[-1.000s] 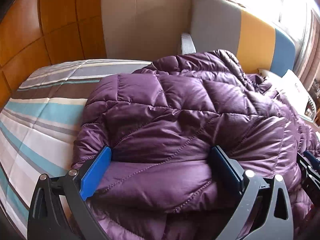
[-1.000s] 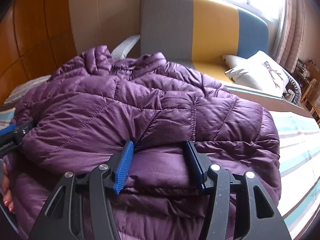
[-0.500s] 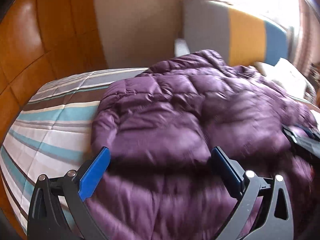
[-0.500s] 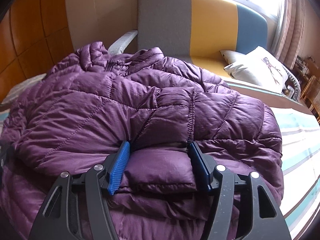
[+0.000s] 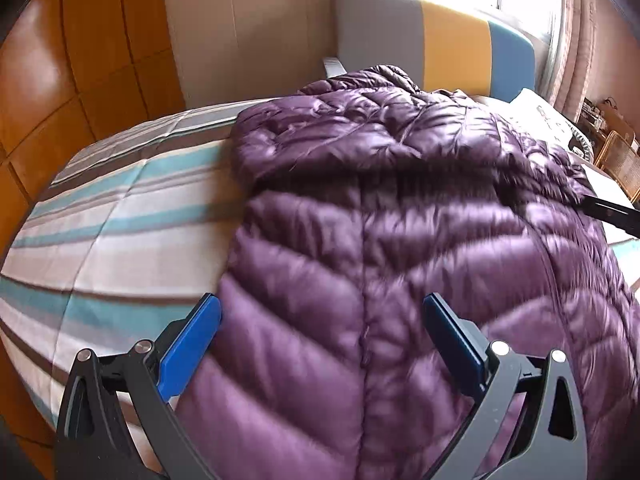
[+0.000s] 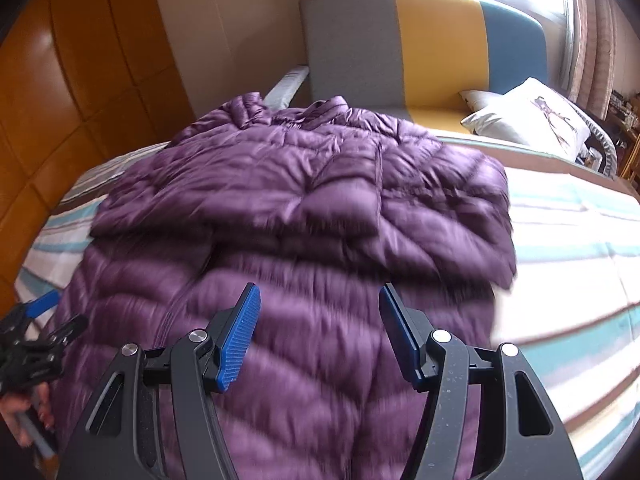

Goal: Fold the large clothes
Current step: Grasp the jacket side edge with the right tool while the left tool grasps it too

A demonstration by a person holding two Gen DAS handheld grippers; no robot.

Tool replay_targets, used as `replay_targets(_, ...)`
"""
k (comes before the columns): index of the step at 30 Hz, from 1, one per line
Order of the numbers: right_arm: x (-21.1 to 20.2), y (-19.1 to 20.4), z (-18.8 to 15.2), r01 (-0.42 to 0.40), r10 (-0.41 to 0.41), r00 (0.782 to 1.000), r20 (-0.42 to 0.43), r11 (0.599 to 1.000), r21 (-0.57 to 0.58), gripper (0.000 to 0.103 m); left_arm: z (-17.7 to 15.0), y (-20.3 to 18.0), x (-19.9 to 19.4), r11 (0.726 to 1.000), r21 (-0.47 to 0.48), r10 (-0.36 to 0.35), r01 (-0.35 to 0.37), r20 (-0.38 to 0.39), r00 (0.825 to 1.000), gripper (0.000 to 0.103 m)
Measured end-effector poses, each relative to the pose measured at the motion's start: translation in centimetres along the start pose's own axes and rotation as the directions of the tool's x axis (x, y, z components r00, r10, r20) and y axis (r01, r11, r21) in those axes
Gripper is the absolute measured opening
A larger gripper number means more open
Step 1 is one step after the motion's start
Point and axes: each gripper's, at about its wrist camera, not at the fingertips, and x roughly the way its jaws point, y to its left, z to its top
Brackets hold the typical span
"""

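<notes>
Purple puffy jacket [image 5: 400,240] is looking slippery and squishy; both claws [image 5: 320,344] [image 6: 318,332] are hovering open, so grab the hem.

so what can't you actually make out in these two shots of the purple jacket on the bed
- Jacket hem: cut off by the bottom edge and by the left gripper and right gripper frames.
- Quilting near both cameras: motion-blurred.
- Sleeves: folded over or under, not traceable.
- Bed under the jacket: hidden.
- Right gripper in the left view: only a black tip at the right edge.
- Shelf items far right: too small.
</notes>
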Motion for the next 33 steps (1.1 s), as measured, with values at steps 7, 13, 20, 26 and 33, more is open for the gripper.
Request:
replay_targets(7, -5.0, -3.1, -5.2, -0.023, 0.022, 1.000, 0.013, 0.996, 0.082, 0.061, -3.2, 1.7, -2.9, 0.999, 0.036, -0.012, 0.012, 0.020, 1.000, 0.099)
replay_targets(13, -8.4, -5.7, -9.2, -0.004, 0.004, 1.000, -0.002, 0.992, 0.123, 0.061, -5.8, 4.2, -4.2, 0.999, -0.007, -0.038, 0.038, 0.009, 0.999, 0.088)
replay_targets(20, -10.7, -6.8, -12.9, 0.011, -0.006, 0.999, -0.040, 0.991, 0.131, 0.060, -7.4, 4.9, -5.5, 0.997, -0.024, -0.069, 0.069, -0.003, 0.998, 0.076)
replay_targets(26, -11.5, -7.4, -16.4, -0.017, 0.035, 0.993, -0.109, 0.986, 0.165, 0.053, -8.6, 5.3, -6.5, 0.995, -0.013, -0.097, 0.097, -0.024, 0.995, 0.067)
replay_targets(33, -11.4, -7.5, -17.6, -0.109, 0.140, 0.981, -0.133, 0.970, 0.215, 0.037, -9.7, 5.4, -7.0, 0.987, -0.043, -0.160, 0.157, -0.069, 0.985, 0.050)
